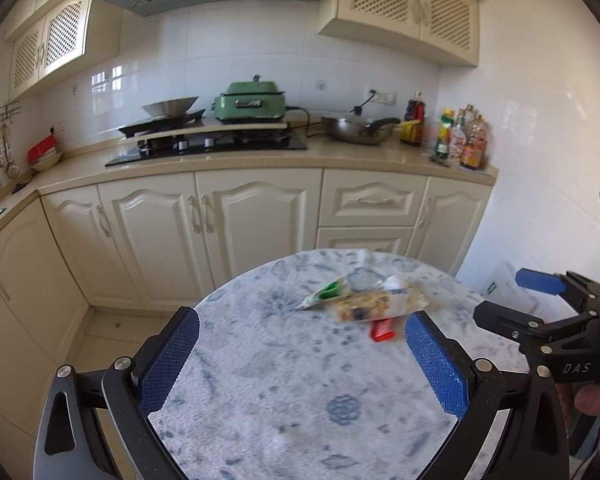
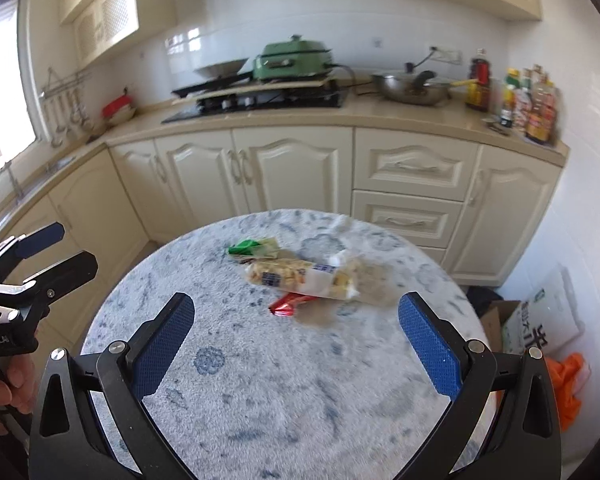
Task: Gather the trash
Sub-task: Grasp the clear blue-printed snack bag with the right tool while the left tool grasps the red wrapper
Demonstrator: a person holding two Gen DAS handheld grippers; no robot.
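Note:
Three pieces of trash lie on the far half of a round table with a blue-white fuzzy cover: a clear snack bag, a green-white wrapper behind it, and a red wrapper in front. My left gripper is open and empty above the near table. My right gripper is open and empty, also short of the trash. Each gripper shows at the edge of the other's view, the right and the left.
Cream kitchen cabinets and a counter with a stove, a green cooker, a pan and bottles stand behind the table. A white bag, a cardboard box and an orange cloth lie on the floor at right.

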